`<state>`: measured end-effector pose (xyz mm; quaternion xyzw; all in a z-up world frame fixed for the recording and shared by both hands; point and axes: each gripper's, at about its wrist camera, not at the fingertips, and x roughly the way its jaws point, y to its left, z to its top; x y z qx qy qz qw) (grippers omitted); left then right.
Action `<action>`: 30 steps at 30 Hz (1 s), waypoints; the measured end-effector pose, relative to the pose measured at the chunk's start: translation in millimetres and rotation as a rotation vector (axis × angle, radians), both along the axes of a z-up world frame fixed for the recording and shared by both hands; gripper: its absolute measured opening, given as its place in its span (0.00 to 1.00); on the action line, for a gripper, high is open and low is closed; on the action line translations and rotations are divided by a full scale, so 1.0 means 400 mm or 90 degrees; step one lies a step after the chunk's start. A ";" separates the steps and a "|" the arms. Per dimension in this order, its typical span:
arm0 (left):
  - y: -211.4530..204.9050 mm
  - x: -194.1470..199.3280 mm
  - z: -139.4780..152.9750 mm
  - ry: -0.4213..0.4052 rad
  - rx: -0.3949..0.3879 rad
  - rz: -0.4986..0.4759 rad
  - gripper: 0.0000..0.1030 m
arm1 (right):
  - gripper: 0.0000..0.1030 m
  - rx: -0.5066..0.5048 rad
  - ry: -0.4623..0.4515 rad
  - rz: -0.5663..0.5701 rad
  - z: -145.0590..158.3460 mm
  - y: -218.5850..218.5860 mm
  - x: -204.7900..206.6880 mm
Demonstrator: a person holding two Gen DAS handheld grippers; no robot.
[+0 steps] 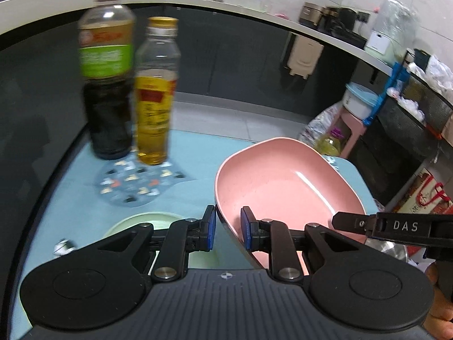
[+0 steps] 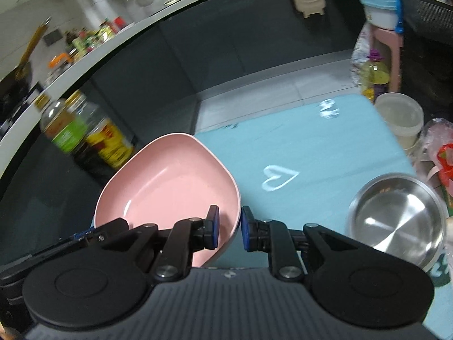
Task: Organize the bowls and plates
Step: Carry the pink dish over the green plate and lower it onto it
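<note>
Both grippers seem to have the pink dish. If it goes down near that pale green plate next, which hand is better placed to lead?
Probably the left. The left gripper clamps the pink dish by its rim, and the pale green plate lies just below its fingers. The right gripper grips the opposite rim, nearer the steel bowl.

A pink bowl, a shiny steel bowl, a pale green plate; the light blue surface bears a white heart outline.
</note>
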<state>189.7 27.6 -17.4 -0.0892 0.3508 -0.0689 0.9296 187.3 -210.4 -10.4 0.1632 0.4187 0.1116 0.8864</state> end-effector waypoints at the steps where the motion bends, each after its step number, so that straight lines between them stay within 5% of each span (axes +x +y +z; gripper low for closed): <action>1: 0.015 -0.011 0.000 -0.002 0.002 0.007 0.17 | 0.15 -0.001 0.001 0.008 -0.001 0.013 -0.003; 30: 0.238 -0.057 -0.117 0.063 -0.015 0.064 0.17 | 0.15 -0.045 0.061 0.102 -0.079 0.273 -0.056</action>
